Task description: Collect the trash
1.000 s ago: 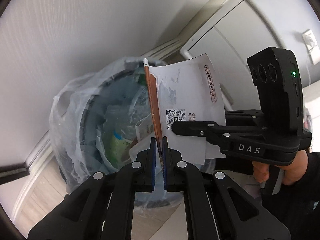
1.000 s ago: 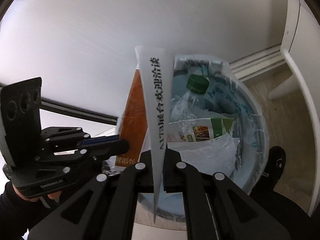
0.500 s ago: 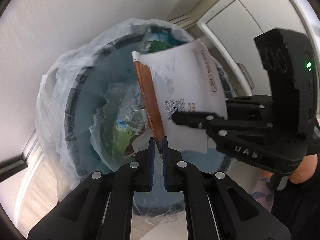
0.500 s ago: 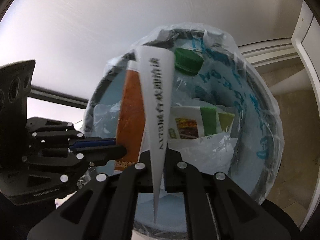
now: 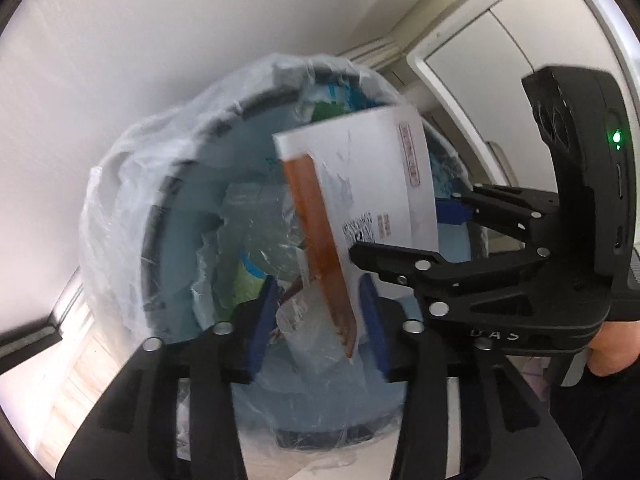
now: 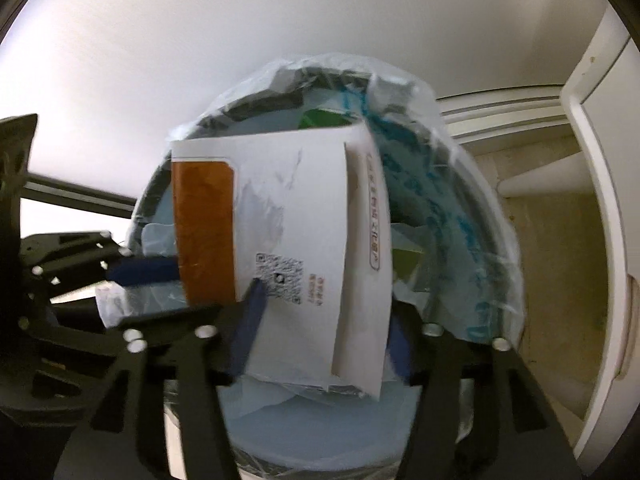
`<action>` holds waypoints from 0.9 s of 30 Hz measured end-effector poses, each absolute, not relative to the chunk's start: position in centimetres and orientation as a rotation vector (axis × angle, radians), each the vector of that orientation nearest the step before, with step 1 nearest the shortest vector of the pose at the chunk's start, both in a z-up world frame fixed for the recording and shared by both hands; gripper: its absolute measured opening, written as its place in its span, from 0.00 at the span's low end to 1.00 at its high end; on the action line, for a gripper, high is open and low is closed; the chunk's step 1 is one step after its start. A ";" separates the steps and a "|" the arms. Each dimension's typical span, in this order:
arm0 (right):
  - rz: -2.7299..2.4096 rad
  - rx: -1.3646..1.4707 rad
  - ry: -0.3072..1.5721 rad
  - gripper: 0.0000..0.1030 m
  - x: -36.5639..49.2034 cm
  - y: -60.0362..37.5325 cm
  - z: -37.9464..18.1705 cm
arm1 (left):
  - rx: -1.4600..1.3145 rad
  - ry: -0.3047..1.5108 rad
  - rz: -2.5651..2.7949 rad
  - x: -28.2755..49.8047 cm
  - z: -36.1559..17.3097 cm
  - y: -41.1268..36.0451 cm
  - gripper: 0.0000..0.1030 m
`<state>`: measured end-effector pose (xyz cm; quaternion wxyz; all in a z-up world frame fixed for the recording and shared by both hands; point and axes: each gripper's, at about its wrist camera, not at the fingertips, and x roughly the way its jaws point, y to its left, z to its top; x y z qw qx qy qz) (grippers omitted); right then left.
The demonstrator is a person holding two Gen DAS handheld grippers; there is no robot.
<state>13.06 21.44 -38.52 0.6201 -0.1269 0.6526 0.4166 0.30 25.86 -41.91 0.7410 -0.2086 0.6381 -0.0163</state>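
Envelope over the bin — white wall behind, pale cabinet doors at right.
Both grippers, left (image 5: 318,318) and right (image 6: 320,330), released; the envelope (image 6: 304,248) sits loose above the bagged bin (image 5: 120,216) of wrappers.

White wall (image 6: 240,60), pale wood floor (image 6: 560,280)

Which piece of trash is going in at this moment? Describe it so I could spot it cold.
Find the round bin lined with a clear bag. Over its mouth, between both open grippers, is a flat white envelope, unlike the crumpled plastic below: orange-brown strip, QR code.
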 end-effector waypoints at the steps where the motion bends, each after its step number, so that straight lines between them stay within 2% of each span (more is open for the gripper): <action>1: 0.954 -0.290 1.493 0.57 13.2 21.4 -38.2 | -0.456 1.389 -0.024 0.3 -41.7 26.1 0.50; 2: 0.951 -0.292 1.485 0.61 13.3 21.3 -38.0 | -0.451 1.382 -0.015 0.2 -41.5 26.2 0.53; 7: 0.921 -0.333 1.394 0.80 13.8 20.9 -36.1 | -0.451 1.340 0.039 -0.1 -40.5 27.1 0.87; 8: 0.913 -0.352 1.368 0.87 13.9 20.8 -35.7 | -0.443 1.338 0.047 -0.6 -40.0 27.3 0.89; 9: 0.918 -0.357 1.356 0.87 13.9 20.8 -35.5 | -0.423 1.331 0.051 -0.6 -39.9 27.2 0.92; 15: 0.900 -0.429 1.248 0.88 13.4 20.3 -34.1 | -0.322 1.313 0.043 -0.4 -39.0 25.9 0.94; 27: 0.898 -0.360 1.161 0.88 14.4 17.5 -30.6 | -0.280 1.231 0.100 -1.8 -35.6 24.8 0.94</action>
